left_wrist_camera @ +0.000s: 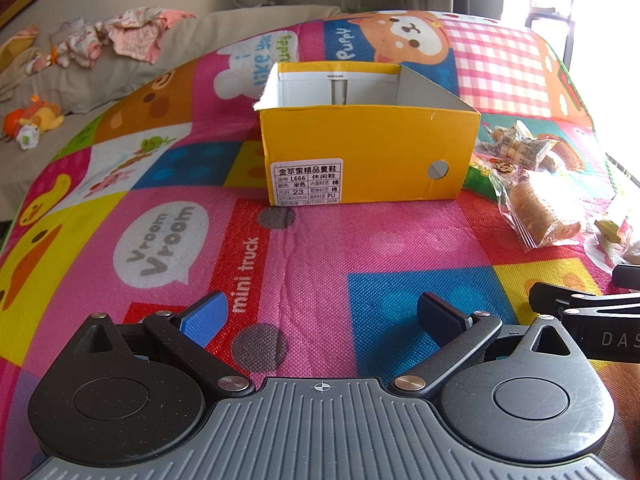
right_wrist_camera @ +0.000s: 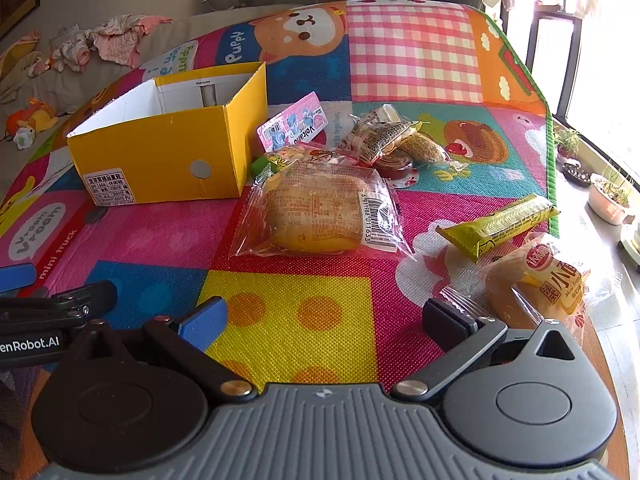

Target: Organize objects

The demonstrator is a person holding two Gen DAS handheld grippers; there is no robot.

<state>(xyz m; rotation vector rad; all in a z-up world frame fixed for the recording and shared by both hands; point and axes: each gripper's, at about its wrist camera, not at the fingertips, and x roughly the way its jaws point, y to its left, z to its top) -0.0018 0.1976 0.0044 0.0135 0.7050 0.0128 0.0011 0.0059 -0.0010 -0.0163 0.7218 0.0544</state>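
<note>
An open yellow shoebox [left_wrist_camera: 368, 156] stands on the colourful play mat, also in the right wrist view [right_wrist_camera: 168, 156]; what shows of its inside is bare. Snack packets lie to its right: a clear-wrapped bun [right_wrist_camera: 320, 212], a pink Volcano packet [right_wrist_camera: 294, 122], a yellow-green bar [right_wrist_camera: 500, 226], a wrapped cake [right_wrist_camera: 536, 284] and several small packets [right_wrist_camera: 384, 136]. My left gripper [left_wrist_camera: 320, 316] is open and empty, low over the mat in front of the box. My right gripper [right_wrist_camera: 324, 320] is open and empty, in front of the bun, its right finger beside the cake.
The play mat [left_wrist_camera: 320, 240] covers a round table. A sofa with clothes [left_wrist_camera: 120, 36] and soft toys [left_wrist_camera: 32, 120] lies at the back left. Potted plants [right_wrist_camera: 608, 196] stand by the window at the right. The table's edge is close on the right [right_wrist_camera: 608, 360].
</note>
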